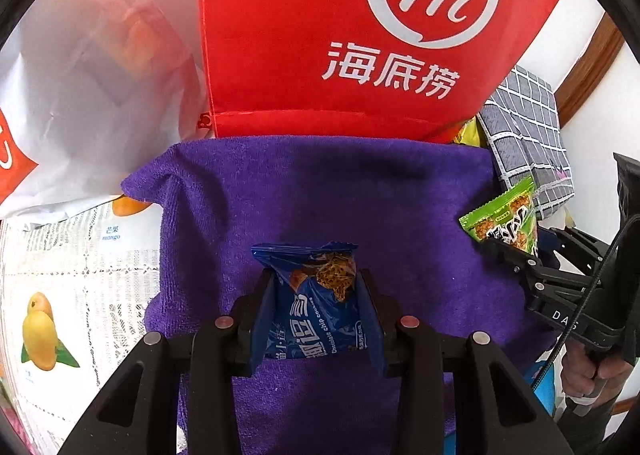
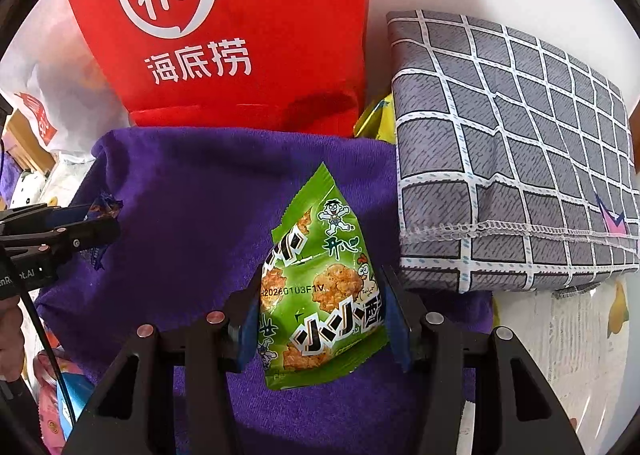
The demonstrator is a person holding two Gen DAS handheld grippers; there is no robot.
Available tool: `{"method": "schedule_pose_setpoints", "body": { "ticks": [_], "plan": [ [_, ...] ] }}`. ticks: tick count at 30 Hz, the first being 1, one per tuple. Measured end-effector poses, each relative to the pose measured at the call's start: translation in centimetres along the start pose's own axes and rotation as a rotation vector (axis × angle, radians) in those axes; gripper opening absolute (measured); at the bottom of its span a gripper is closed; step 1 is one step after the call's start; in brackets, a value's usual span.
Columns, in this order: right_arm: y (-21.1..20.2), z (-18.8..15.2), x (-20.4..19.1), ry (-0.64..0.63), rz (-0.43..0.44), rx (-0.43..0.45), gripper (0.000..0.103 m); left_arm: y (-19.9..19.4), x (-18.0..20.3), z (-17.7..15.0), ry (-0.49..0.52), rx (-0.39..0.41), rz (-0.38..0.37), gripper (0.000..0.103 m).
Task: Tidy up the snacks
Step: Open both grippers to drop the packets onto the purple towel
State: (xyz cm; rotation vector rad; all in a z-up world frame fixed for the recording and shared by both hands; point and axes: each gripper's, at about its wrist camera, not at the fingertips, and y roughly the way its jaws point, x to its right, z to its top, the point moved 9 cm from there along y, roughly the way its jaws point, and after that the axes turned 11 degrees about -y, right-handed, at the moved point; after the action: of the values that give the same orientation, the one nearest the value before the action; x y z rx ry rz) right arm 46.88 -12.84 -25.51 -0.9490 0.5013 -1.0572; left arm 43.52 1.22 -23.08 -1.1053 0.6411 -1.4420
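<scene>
My left gripper point(image 1: 316, 287) is shut on a blue chocolate chip cookie packet point(image 1: 316, 303) and holds it over a purple towel point(image 1: 320, 191). My right gripper point(image 2: 320, 295) is shut on a green snack packet point(image 2: 320, 295) over the same towel point(image 2: 200, 191). The right gripper with its green packet point(image 1: 506, 221) shows at the right edge of the left wrist view. The left gripper point(image 2: 96, 229) with a bit of the blue packet point(image 2: 106, 205) shows at the left of the right wrist view.
A red bag with white lettering point(image 1: 360, 35) stands behind the towel. A white plastic bag point(image 1: 80, 95) lies at the left. A folded grey checked cloth point(image 2: 512, 155) lies at the right, with a yellow packet point(image 2: 378, 115) beside it. A fruit-print tablecloth point(image 1: 60, 295) covers the table.
</scene>
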Motion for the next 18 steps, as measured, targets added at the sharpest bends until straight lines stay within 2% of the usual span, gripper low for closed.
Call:
{"method": "schedule_pose_setpoints", "body": {
  "ticks": [2, 5, 10, 11, 14, 18],
  "plan": [
    [-0.2, 0.1, -0.1, -0.001, 0.006, 0.004, 0.058, 0.2, 0.1, -0.1, 0.001, -0.004, 0.001, 0.039],
    [-0.9, 0.5, -0.3, -0.011, 0.004, 0.027, 0.072, 0.3, 0.2, -0.2, 0.005, -0.007, 0.002, 0.039],
    [-2.9, 1.3, -0.6, -0.028, -0.021, 0.085, 0.073, 0.2, 0.4, -0.1, 0.012, 0.001, 0.003, 0.039],
    [-3.2, 1.4, -0.7, -0.03, -0.028, 0.095, 0.074, 0.2, 0.4, -0.1, 0.012, 0.001, 0.005, 0.042],
    [-4.4, 1.8, -0.7, -0.027, -0.048, 0.125, 0.074, 0.0, 0.7, -0.1, 0.016, -0.004, -0.002, 0.064],
    [-5.7, 1.7, -0.2, -0.014, -0.054, 0.145, 0.074, -1.2, 1.2, 0.2, 0.029, 0.026, -0.005, 0.066]
  ]
}}
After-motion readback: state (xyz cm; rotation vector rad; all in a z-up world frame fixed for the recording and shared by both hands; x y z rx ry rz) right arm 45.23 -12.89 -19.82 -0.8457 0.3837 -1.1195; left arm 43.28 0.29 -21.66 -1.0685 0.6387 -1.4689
